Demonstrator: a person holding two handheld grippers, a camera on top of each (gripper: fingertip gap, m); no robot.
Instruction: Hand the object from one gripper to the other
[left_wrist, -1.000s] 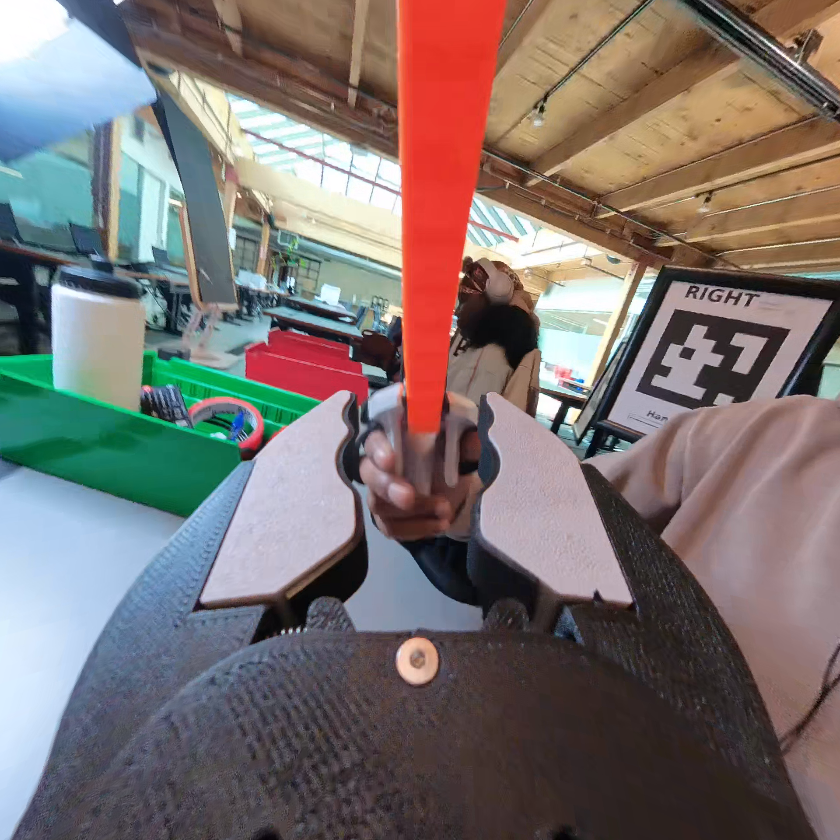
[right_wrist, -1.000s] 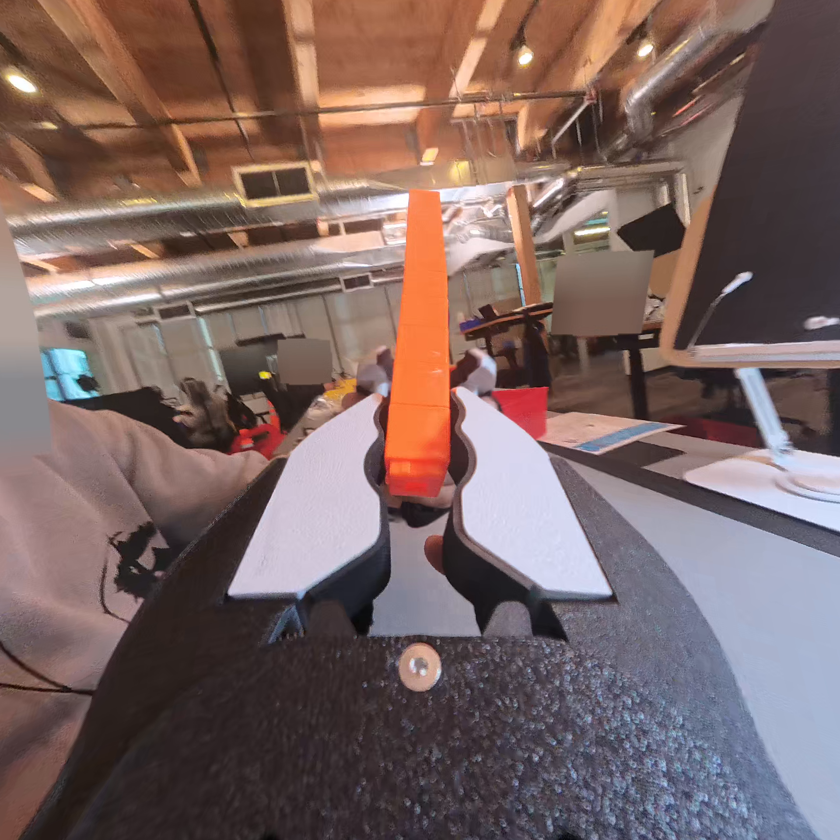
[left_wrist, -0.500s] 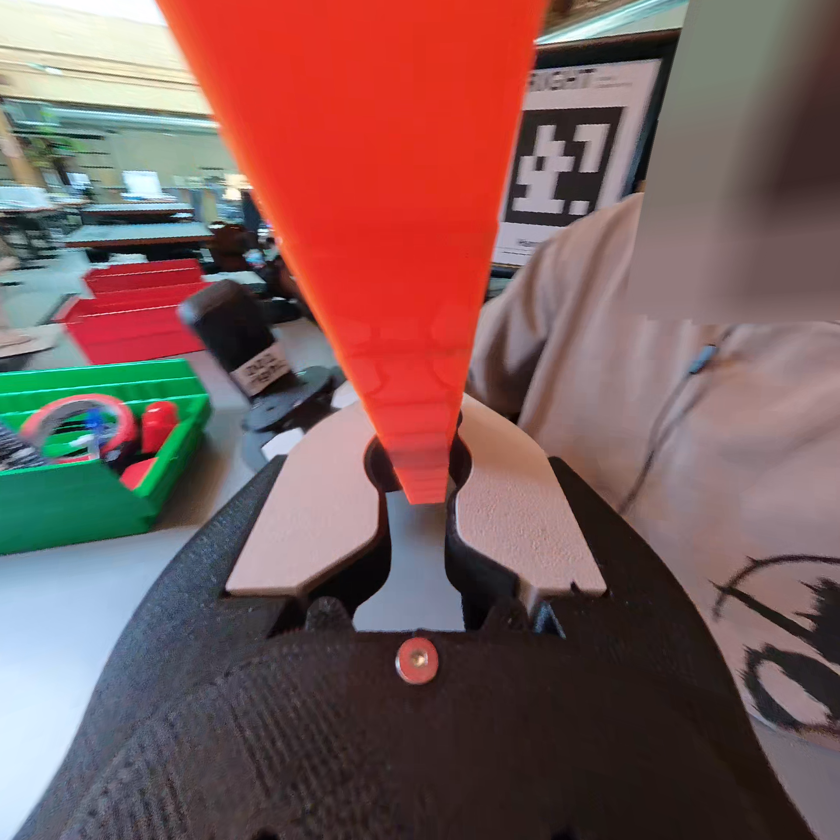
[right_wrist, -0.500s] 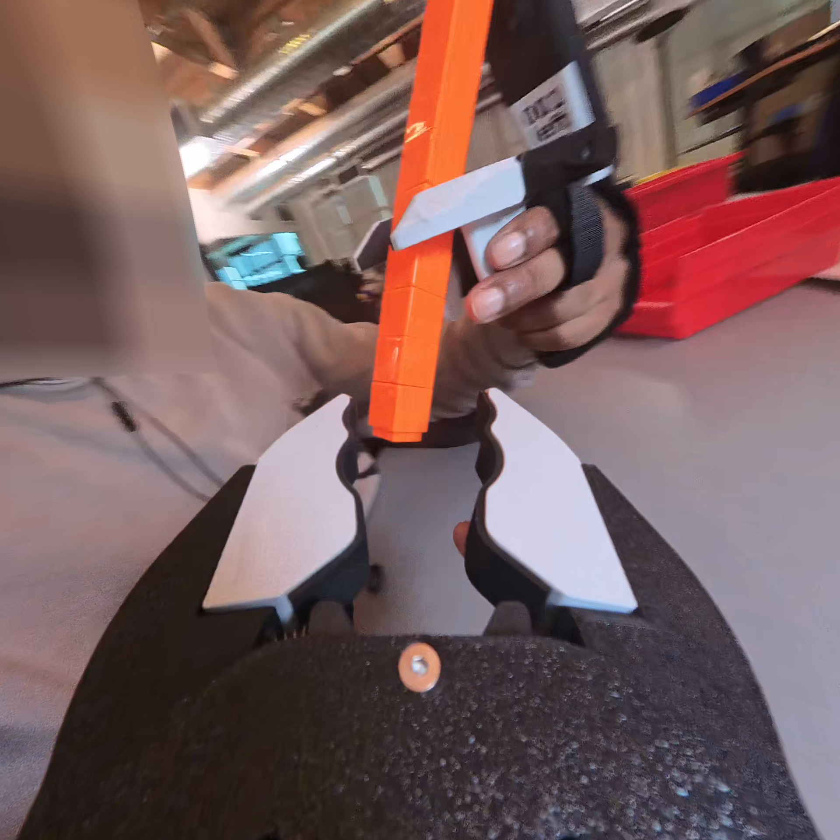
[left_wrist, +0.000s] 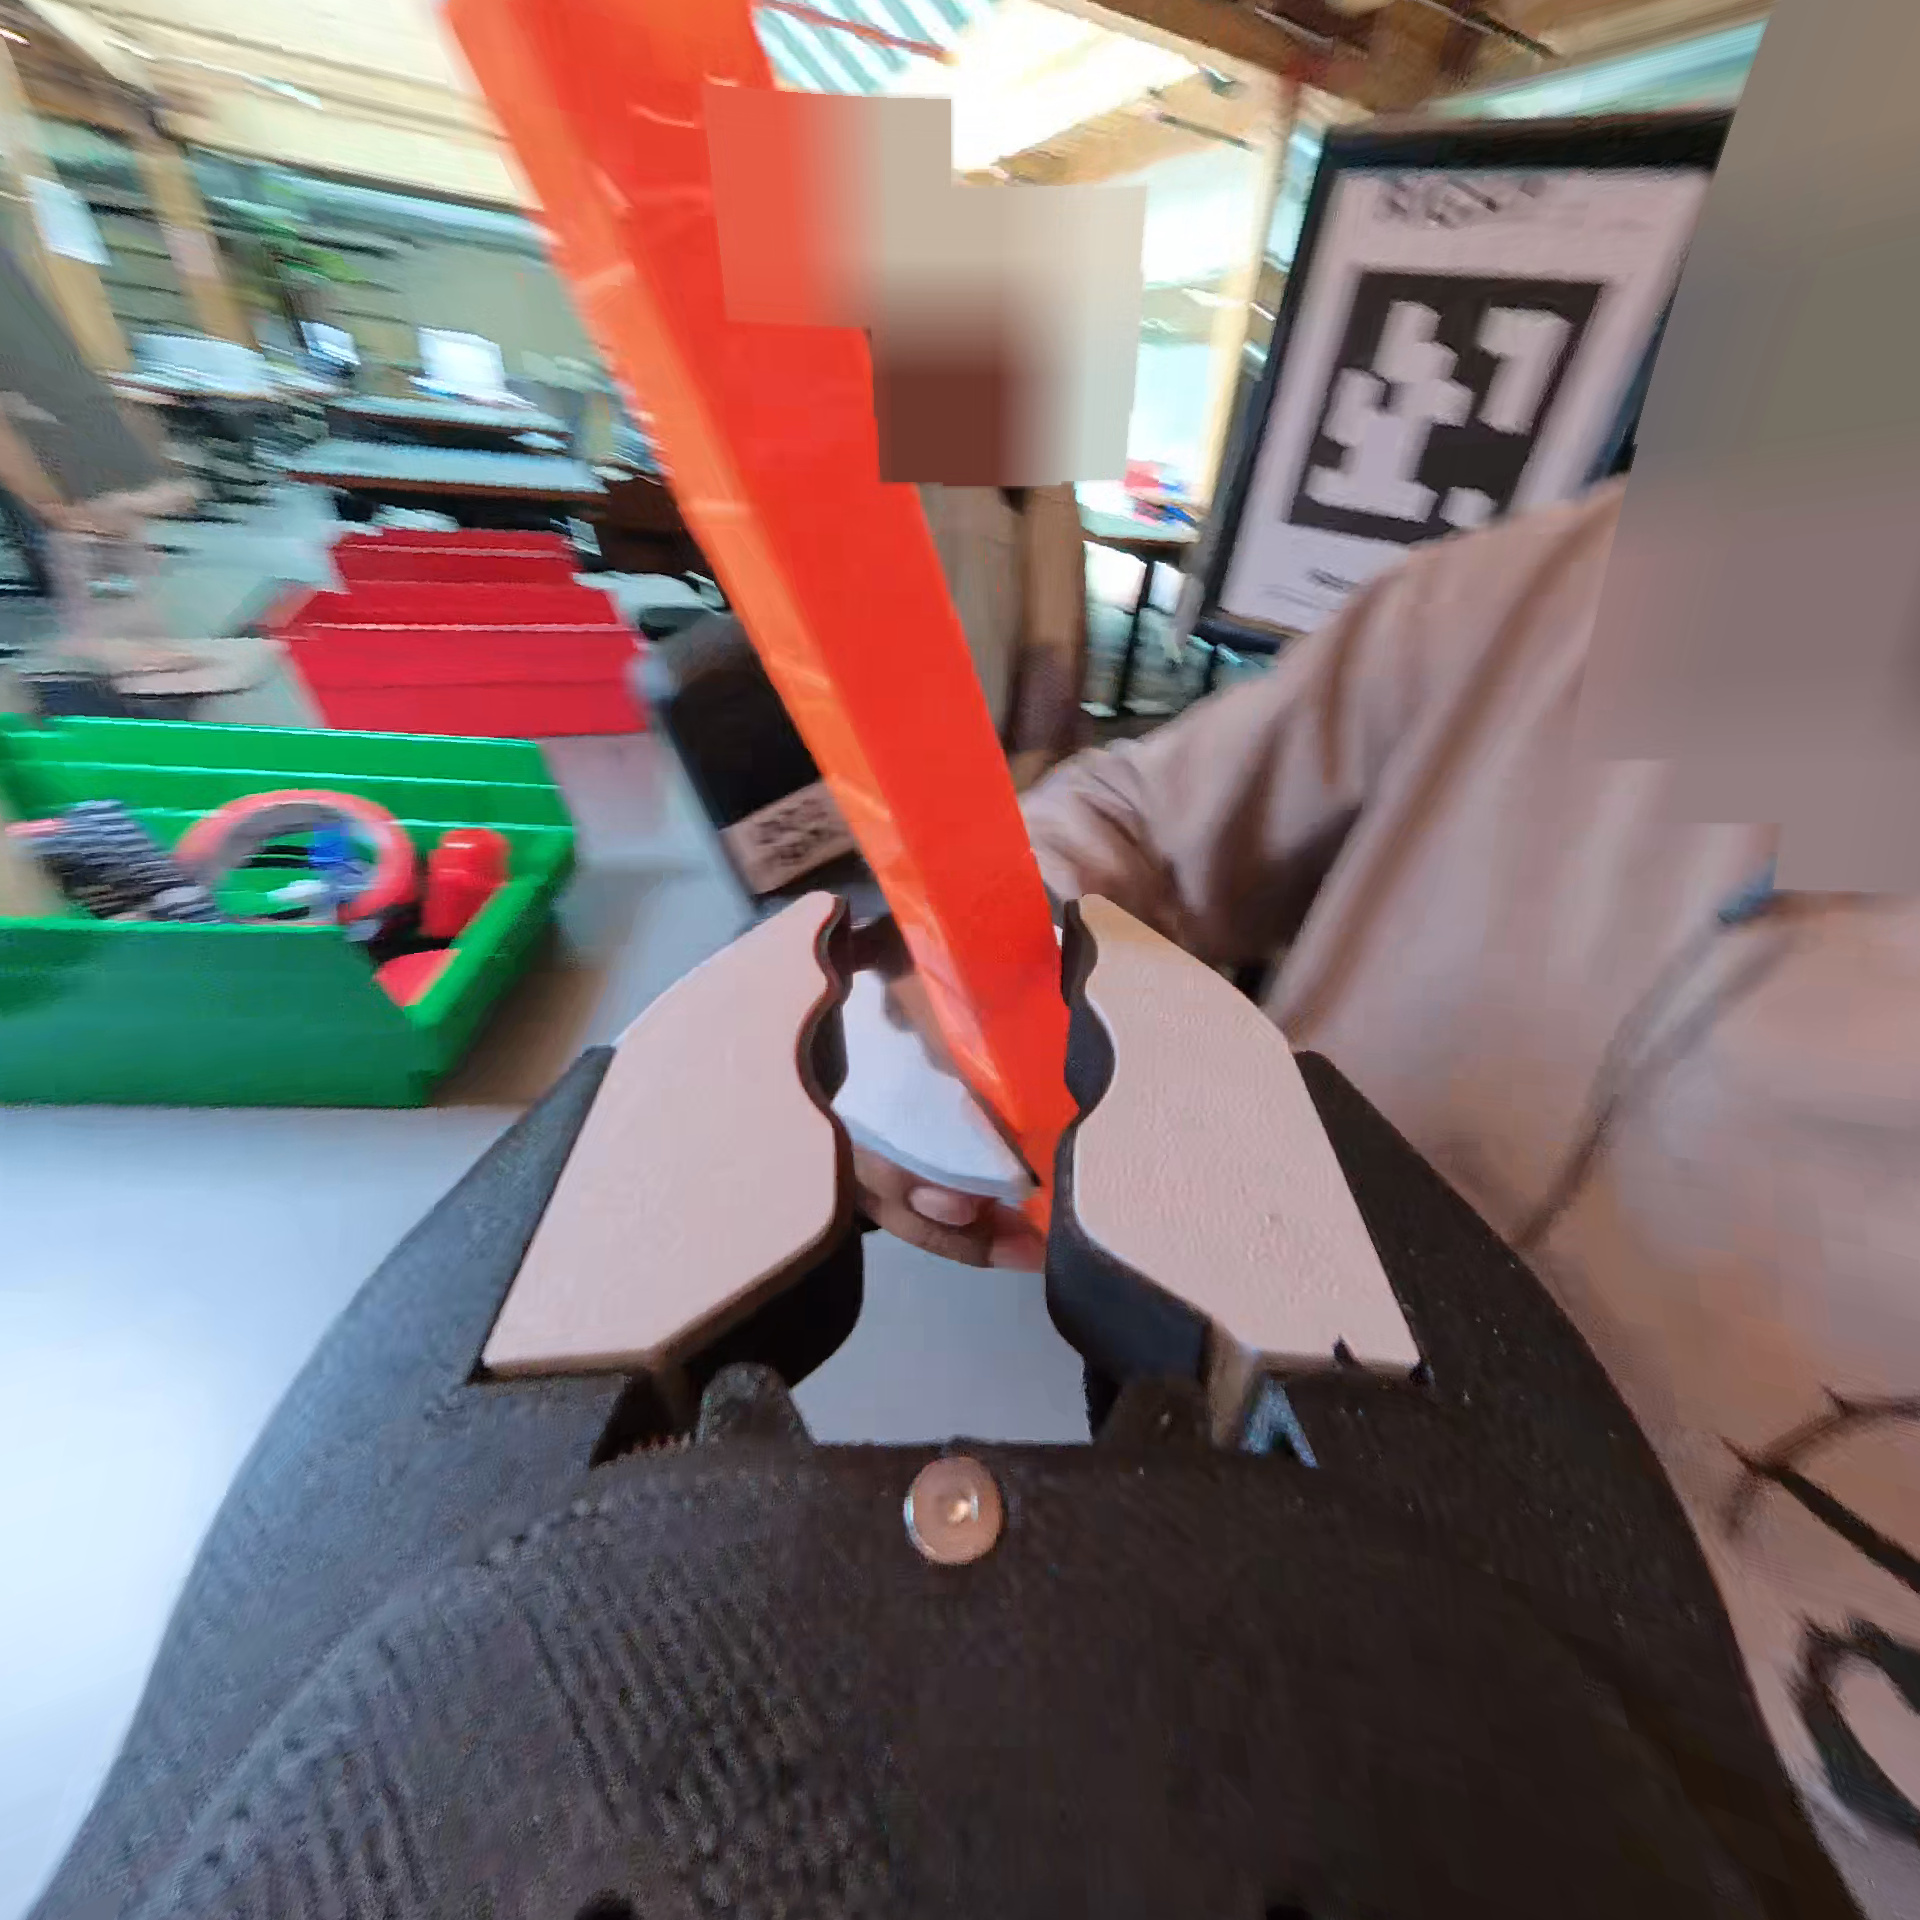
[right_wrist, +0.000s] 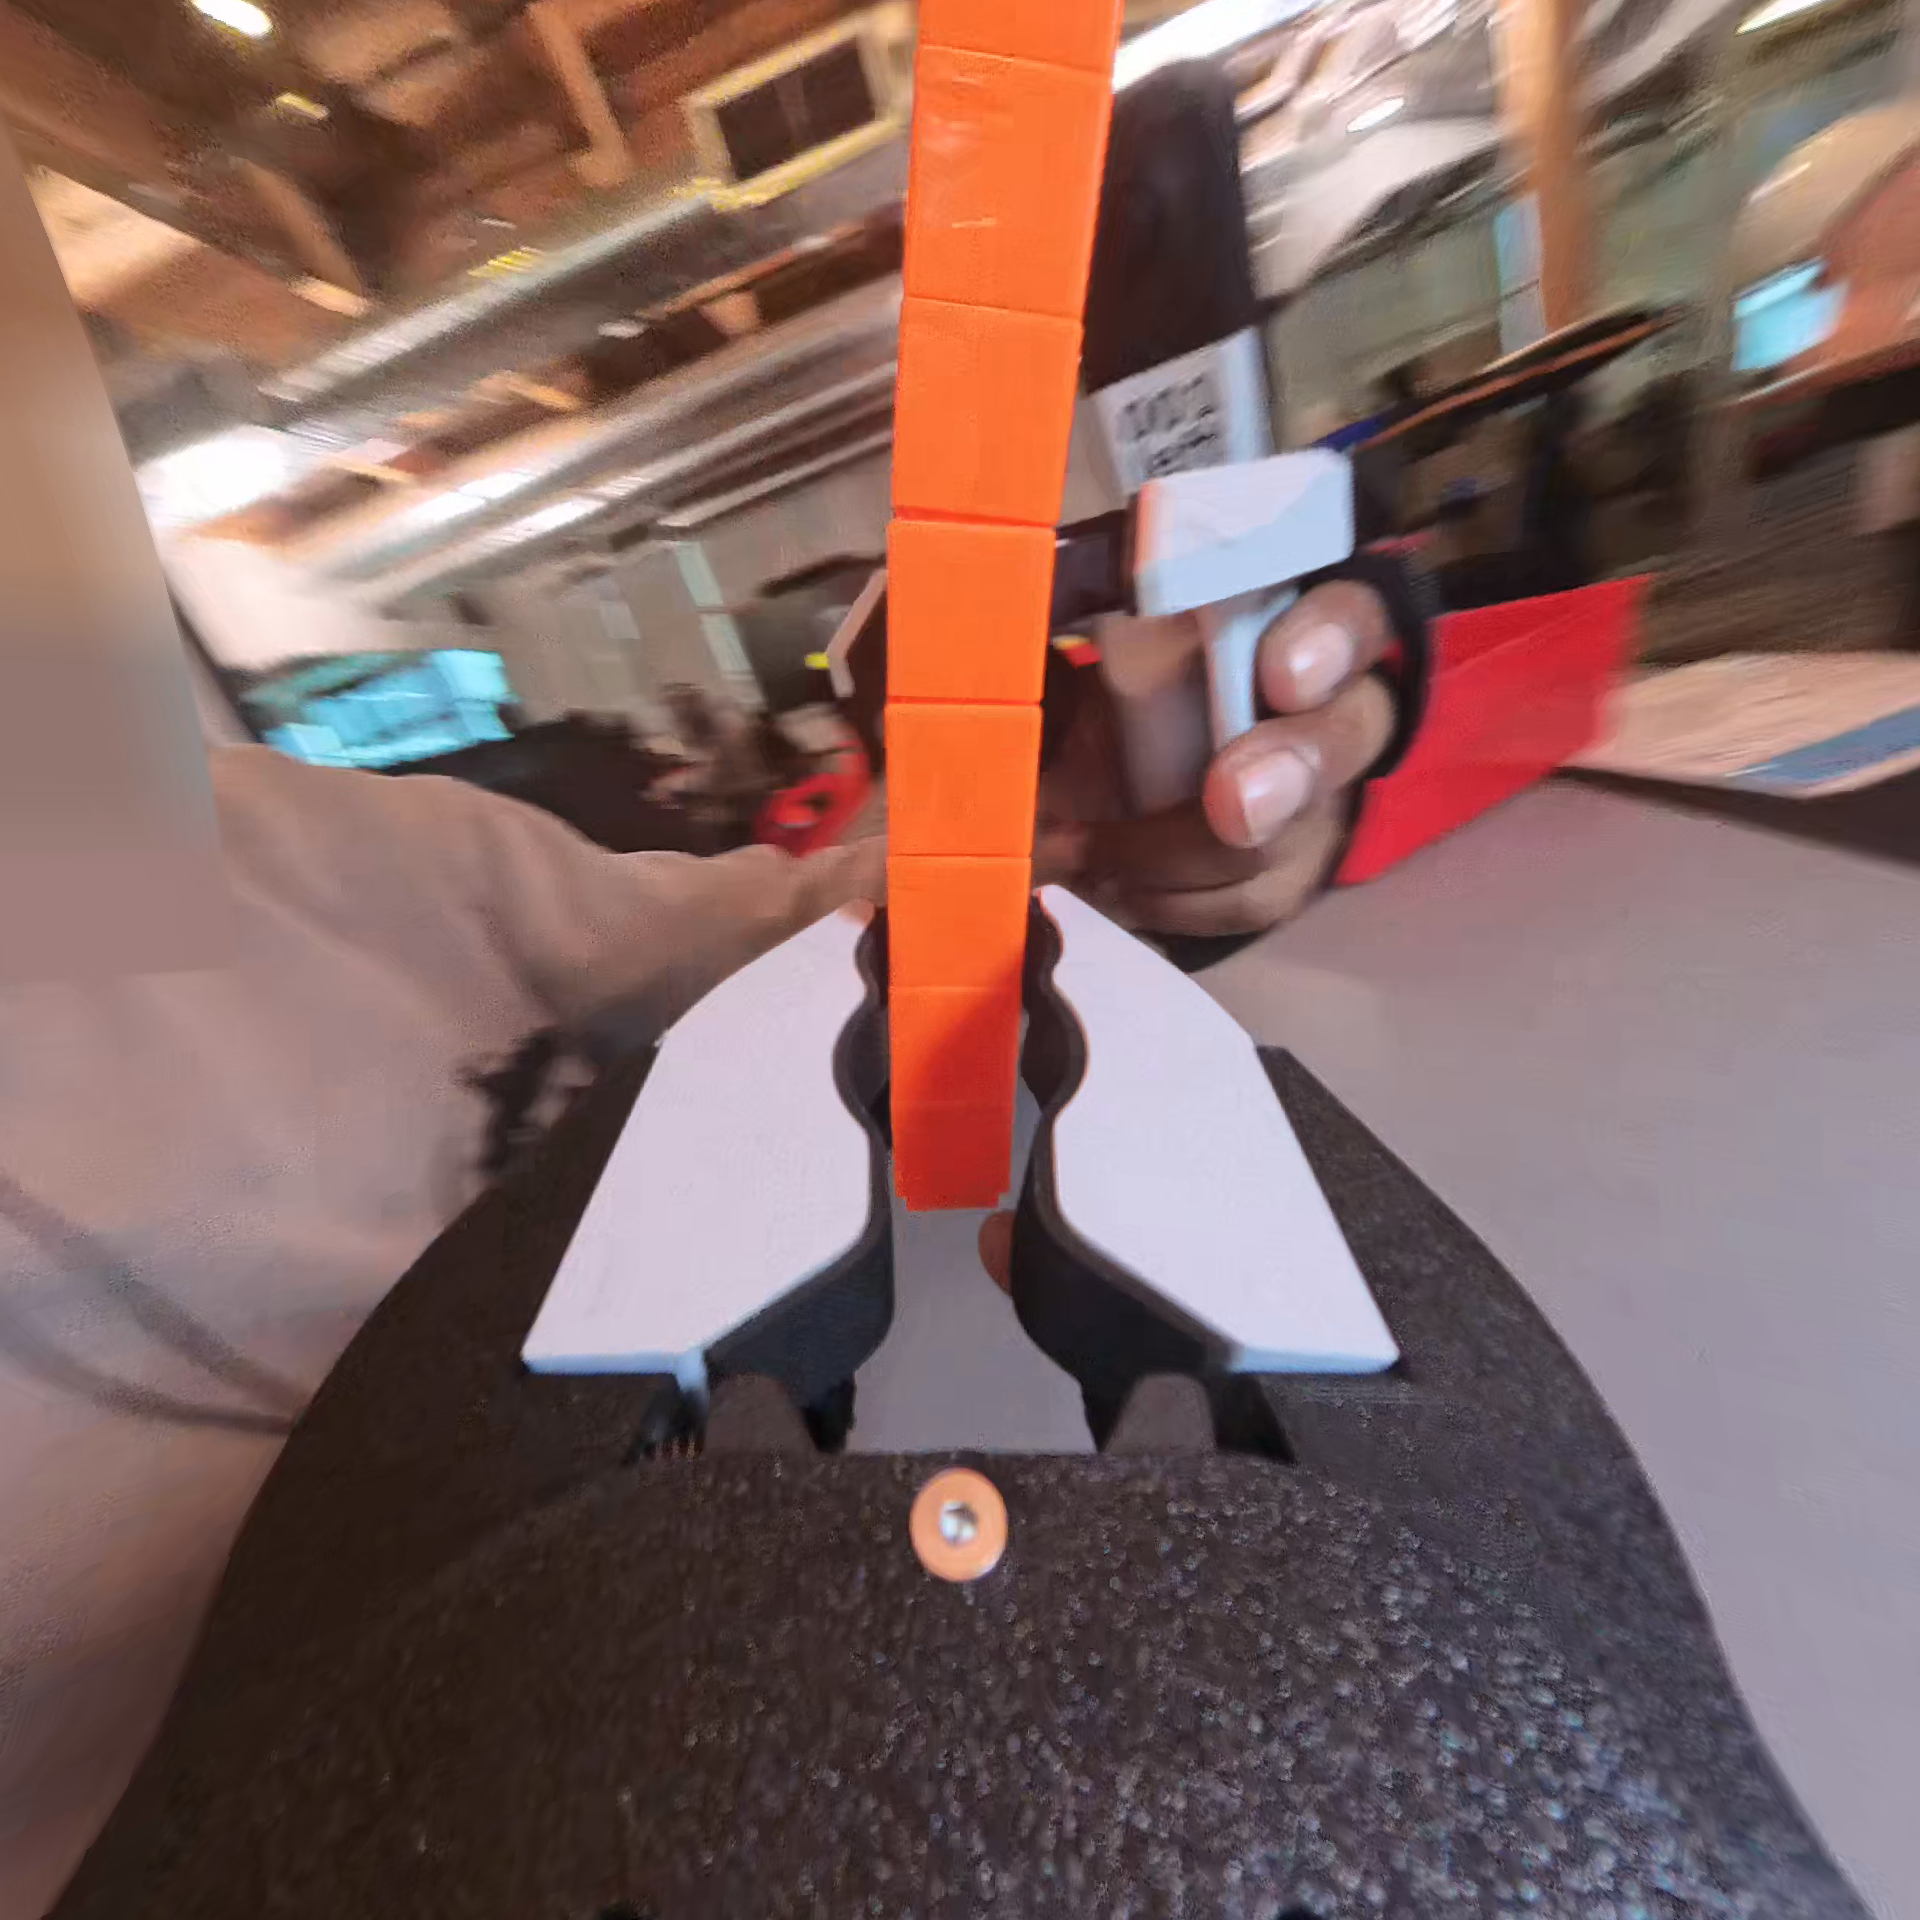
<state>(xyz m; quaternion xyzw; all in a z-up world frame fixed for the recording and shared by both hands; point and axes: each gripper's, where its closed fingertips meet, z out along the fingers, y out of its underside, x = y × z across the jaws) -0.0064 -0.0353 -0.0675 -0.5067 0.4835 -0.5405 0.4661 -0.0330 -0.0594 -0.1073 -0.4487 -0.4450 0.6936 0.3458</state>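
Note:
A long orange bar (left_wrist: 790, 468) made of joined segments stands nearly upright between both grippers. My right gripper (right_wrist: 956, 914) is shut on the bar's (right_wrist: 977, 416) lower end. My left gripper (left_wrist: 956, 914) is open around the bar higher up, and the bar leans on its right finger only. In the right wrist view, the left gripper's white fingers (right_wrist: 1236, 530) stand apart on either side of the bar, with a hand on the trigger. A white finger (left_wrist: 914, 1122) of the right gripper shows in the left gripper's gap.
A green bin (left_wrist: 208, 1008) holding a red tape roll (left_wrist: 291, 842) sits on the grey table (left_wrist: 156, 1299) at the left. Red bins (left_wrist: 468, 644) lie behind it. A framed black-and-white marker board (left_wrist: 1444, 395) stands at the right, behind the person's beige sleeve (left_wrist: 1403, 779). The left gripper's tips are roughly 5 cm from the right gripper's.
One second ago the right gripper held the bar. Half a second ago the left gripper held it and the right was open. Now the right has shut on its lower end and the left has opened.

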